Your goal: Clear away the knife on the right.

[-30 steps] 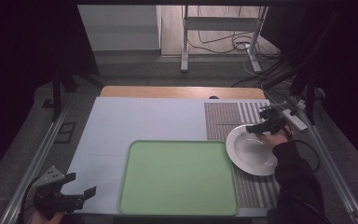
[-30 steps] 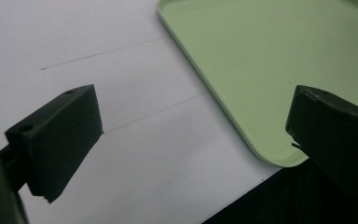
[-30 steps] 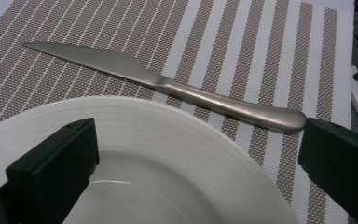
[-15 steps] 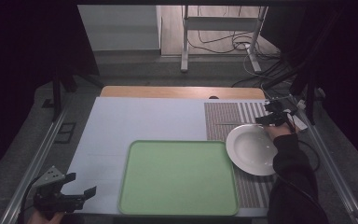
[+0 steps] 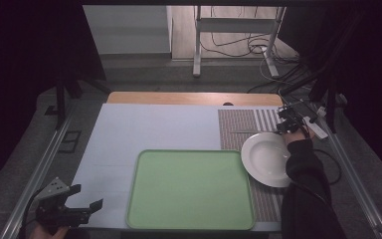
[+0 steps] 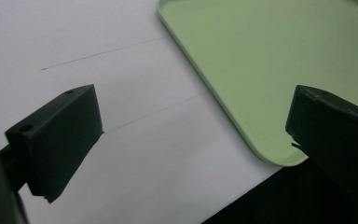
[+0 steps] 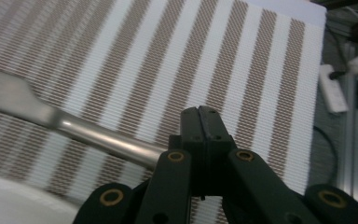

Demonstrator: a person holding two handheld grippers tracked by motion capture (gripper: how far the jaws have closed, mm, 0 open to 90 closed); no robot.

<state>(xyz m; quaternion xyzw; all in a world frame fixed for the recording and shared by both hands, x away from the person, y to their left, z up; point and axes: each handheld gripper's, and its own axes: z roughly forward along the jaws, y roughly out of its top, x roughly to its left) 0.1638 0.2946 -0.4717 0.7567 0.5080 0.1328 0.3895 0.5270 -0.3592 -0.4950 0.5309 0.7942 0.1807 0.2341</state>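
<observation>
The white tabletop (image 5: 154,129) carries a green tray (image 5: 189,189) at the near edge. The tray is empty. To its right lies a brown-and-white striped mat (image 5: 238,119), with a white plate (image 5: 266,159) sitting on it just beside the tray's right edge.

The change is on the right. The right claw (image 5: 284,119) has moved off the plate's far rim toward the mat's far right corner, and its jaws have just been closing. In the right gripper view the right claw (image 7: 205,116) is clenched, tips pressed flush with nothing between them. A metal utensil (image 7: 74,126) lies on the stripes just beyond the plate, and its handle runs in under the base of the jaws. Whether the handle is pinched there or merely passes beneath I cannot tell.

The left claw (image 5: 87,196) has not moved. It hangs released, jaws wide apart, over the near left corner of the tabletop beside the tray.

This looks like a pick attempt on the utensil. If the grip missed, it needs reopening and resetting lower on the handle.
</observation>
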